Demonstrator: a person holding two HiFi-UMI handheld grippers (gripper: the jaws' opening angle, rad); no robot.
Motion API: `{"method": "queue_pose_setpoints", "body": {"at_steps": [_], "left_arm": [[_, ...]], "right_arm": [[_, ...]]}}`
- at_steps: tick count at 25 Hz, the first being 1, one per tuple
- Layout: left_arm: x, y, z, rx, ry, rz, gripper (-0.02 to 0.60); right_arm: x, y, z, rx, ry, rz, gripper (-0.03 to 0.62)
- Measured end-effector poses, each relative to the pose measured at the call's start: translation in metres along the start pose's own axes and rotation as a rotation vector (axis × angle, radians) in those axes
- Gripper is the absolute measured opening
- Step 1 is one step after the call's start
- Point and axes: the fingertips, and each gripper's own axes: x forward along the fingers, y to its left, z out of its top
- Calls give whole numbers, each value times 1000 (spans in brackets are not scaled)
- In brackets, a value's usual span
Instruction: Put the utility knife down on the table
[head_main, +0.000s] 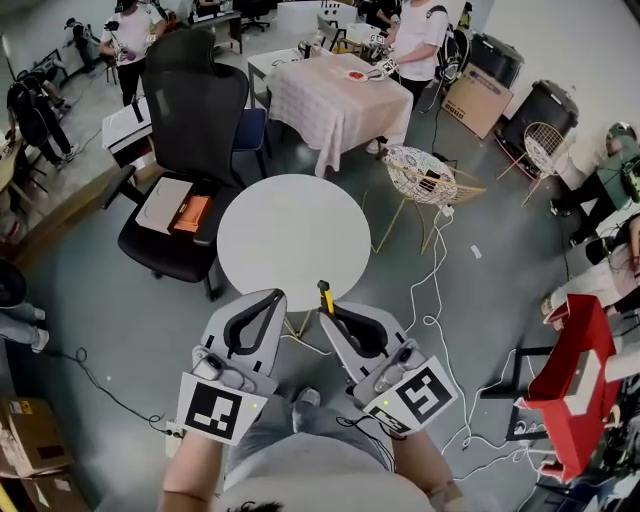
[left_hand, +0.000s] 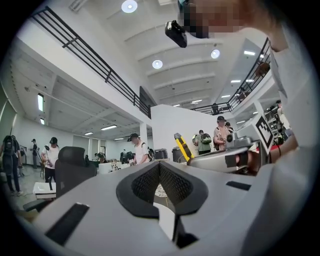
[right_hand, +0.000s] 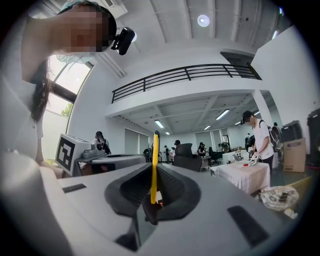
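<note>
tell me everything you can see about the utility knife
The utility knife is slim and yellow with black trim, plastic by the look of it. It is clamped edge-on between the jaws of the right claw, and its black-tipped far end pokes out past the jaw tips. In the head view it shows over the near edge of the round white table. Only the claw appears to touch it. No exposed blade can be made out.
</note>
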Motion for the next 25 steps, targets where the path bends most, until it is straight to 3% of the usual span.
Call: {"method": "queue_pose_setpoints", "body": {"at_steps": [8,25], "left_arm": [[23,43,-14,-5,11,-4,9],[107,150,-33,-9,25,-213,9]], "right_arm": [[40,-24,-9,6,15,-27,34],[144,-94,-20,20,50,-253,34]]}}
